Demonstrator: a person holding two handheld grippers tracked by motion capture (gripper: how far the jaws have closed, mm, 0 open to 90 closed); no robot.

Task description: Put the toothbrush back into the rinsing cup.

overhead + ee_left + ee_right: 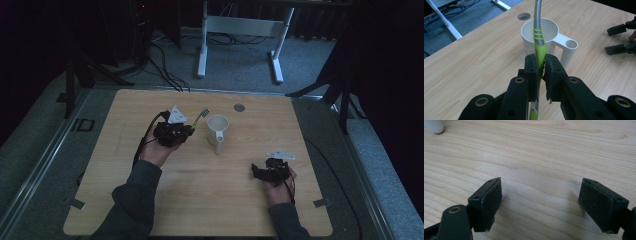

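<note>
My left gripper (191, 129) is shut on a toothbrush (202, 117) with a green and grey handle, holding it above the wooden table (200, 200). The bristle end points toward a white cup (218, 131) with a side handle, just left of its rim. In the left gripper view both pads (552, 68) press on the green grip of the toothbrush (538, 37), with the cup (549, 28) right behind it. My right gripper (256, 171) rests low at the table's right front, open, with nothing between its fingers (540, 202). It also appears in the left gripper view (608, 40).
A round cable hole (239, 107) lies in the tabletop behind the cup. A white desk frame (240, 27) and cables stand on the floor beyond the table. A white rounded edge (434, 126) sits at the top left of the right gripper view.
</note>
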